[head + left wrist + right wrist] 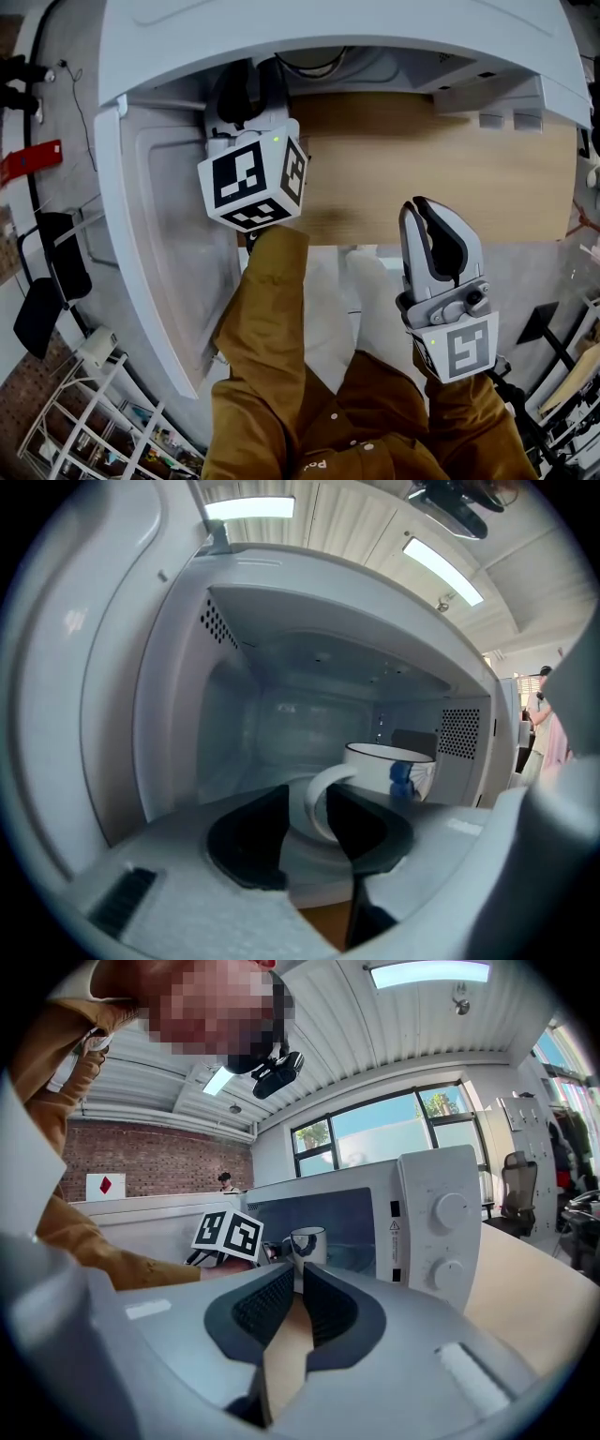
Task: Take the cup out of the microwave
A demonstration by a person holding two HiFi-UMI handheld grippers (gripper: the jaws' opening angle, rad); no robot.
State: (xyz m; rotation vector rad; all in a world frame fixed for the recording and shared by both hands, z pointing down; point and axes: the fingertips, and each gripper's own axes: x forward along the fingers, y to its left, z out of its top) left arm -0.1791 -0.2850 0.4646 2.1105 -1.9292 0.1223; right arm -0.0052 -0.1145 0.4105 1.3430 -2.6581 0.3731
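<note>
A white cup with a blue pattern stands inside the open microwave. Its handle lies in the gap of my left gripper, whose jaws stand open with the pads off it. From above, only that gripper's marker cube shows at the oven's mouth, beside the swung-out door. My right gripper hovers over the wooden table's front edge, shut on nothing. In the right gripper view, the right gripper faces the microwave, with the cup visible in it.
The microwave's control knobs are on its right side. A white wire rack stands on the floor at lower left. An office chair sits beyond the table, and a person stands far back.
</note>
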